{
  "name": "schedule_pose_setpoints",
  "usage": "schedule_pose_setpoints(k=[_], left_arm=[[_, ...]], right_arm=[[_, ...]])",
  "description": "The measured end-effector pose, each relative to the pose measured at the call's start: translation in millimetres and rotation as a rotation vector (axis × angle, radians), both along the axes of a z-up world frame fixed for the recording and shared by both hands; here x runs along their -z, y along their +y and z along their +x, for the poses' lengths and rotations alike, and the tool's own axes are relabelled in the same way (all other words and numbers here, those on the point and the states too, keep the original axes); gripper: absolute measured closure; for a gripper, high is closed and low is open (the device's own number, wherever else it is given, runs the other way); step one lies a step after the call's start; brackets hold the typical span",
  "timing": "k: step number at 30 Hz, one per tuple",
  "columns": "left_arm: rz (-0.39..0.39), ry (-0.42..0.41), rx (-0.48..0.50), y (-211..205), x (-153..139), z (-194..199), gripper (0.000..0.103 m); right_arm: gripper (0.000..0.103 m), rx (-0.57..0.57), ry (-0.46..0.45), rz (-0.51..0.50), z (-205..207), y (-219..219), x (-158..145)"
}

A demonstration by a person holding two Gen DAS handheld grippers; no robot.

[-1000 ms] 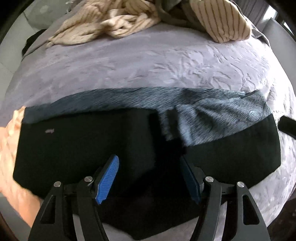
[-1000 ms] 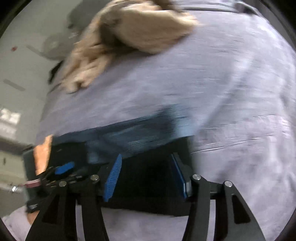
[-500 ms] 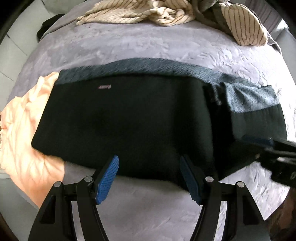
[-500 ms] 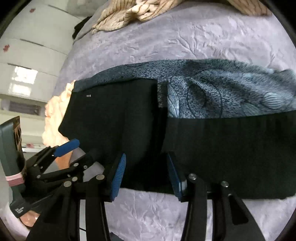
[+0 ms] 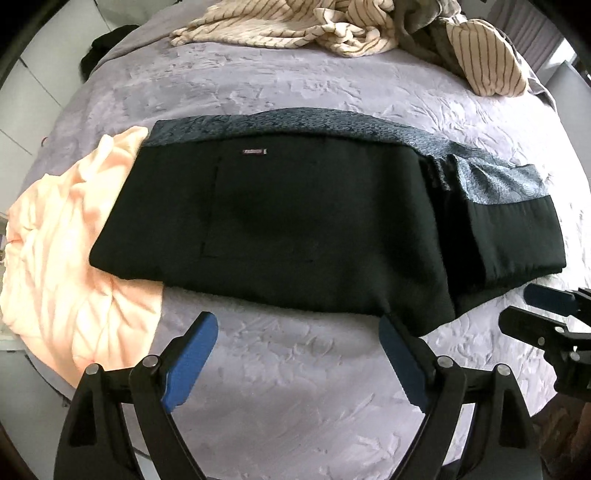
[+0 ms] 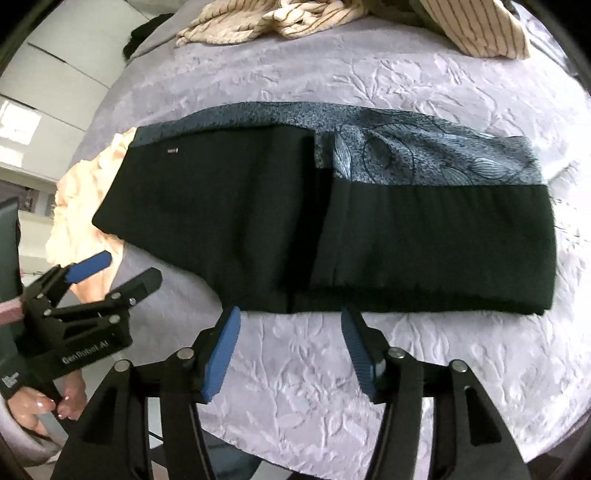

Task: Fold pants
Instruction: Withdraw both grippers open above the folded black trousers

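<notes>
The black pants (image 5: 295, 221) lie folded flat across the lilac bedspread (image 5: 295, 387), with blue-grey patterned cloth (image 5: 498, 184) showing along their far edge and right end. My left gripper (image 5: 295, 325) hovers just short of the pants' near edge. Its jaws are opening, and only bedspread lies between them. My right gripper (image 6: 291, 314) stands at the near edge of the pants (image 6: 258, 206), its jaws also opening with no cloth between the pads. Each gripper shows in the other's view: the right gripper (image 5: 543, 310) at the right, the left gripper (image 6: 110, 273) at the left.
A peach garment (image 5: 66, 258) lies under the pants' left end and spills toward the bed's edge. Crumpled cream striped clothes (image 5: 295, 22) are heaped at the far side. A dark item (image 5: 107, 48) sits at the far left corner. A hand (image 6: 48, 406) grips the left tool.
Both grippers have drawn back off the black cloth to the near side of the pants, and their jaws have widened. The pants now lie flat and free.
</notes>
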State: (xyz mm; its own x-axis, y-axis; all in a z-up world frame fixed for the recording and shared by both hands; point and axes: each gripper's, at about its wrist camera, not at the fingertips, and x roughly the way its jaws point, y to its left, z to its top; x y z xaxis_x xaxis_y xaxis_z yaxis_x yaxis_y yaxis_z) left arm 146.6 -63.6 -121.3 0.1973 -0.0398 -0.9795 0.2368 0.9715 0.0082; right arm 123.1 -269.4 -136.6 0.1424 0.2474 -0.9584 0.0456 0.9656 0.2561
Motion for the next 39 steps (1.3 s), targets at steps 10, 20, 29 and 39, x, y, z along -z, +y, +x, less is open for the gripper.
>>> schedule_pose_setpoints(k=[10, 20, 29, 39], left_arm=[[-0.02, -0.013, 0.054, 18.7, -6.4, -7.1, 0.013], [-0.044, -0.034, 0.098, 26.3, -15.6, -9.6, 0.013], [-0.054, -0.062, 0.093, 21.8, -25.6, -23.6, 0.013], [-0.054, -0.079, 0.116, -12.1, -37.6, -64.2, 0.013]], right_arm=[[0.018, -0.009, -0.029, -0.149, -10.6, 28.2, -17.5], [0.01, 0.058, -0.062, -0.228, -19.8, 38.5, -33.2], [0.01, 0.061, -0.097, -0.246, -31.7, 36.4, -45.9], [0.01, 0.109, -0.096, -0.213, -80.0, 5.7, -53.6]])
